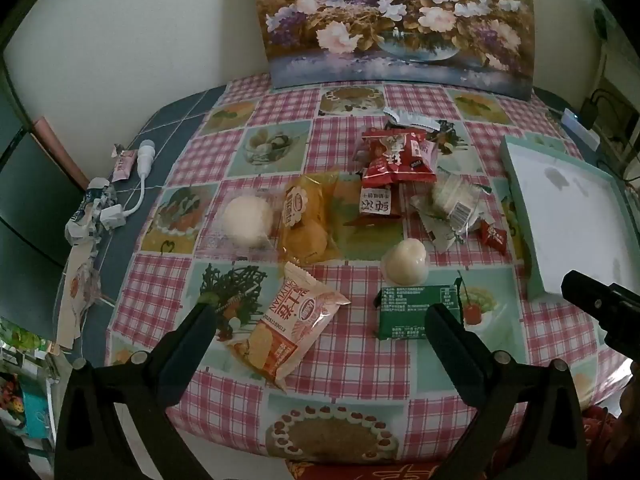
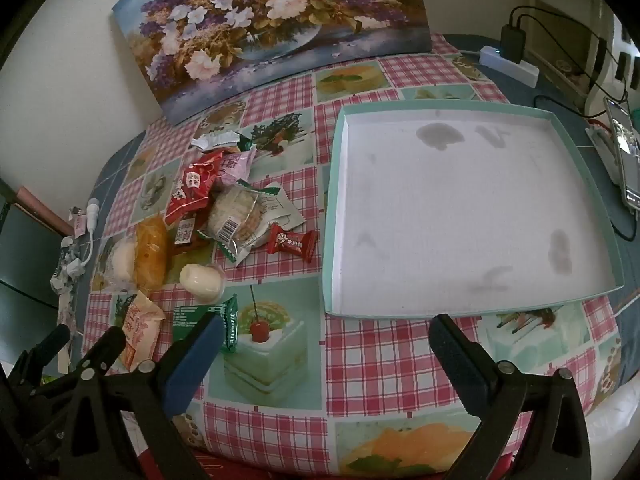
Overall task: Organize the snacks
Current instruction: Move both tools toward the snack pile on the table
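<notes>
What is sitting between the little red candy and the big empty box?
Nothing. In the right wrist view, only bare checked tablecloth lies between the red candy and the box; they sit apart.

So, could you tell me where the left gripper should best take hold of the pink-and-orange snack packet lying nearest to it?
Probably across the narrow middle of the pink-and-orange packet, coming straight down from above. It lies flat and slanted on the tablecloth, crimped ends pointing up-left and down-right, so the left gripper, now open, should turn to span its short width. The green packet sits apart, leaving room.
</notes>
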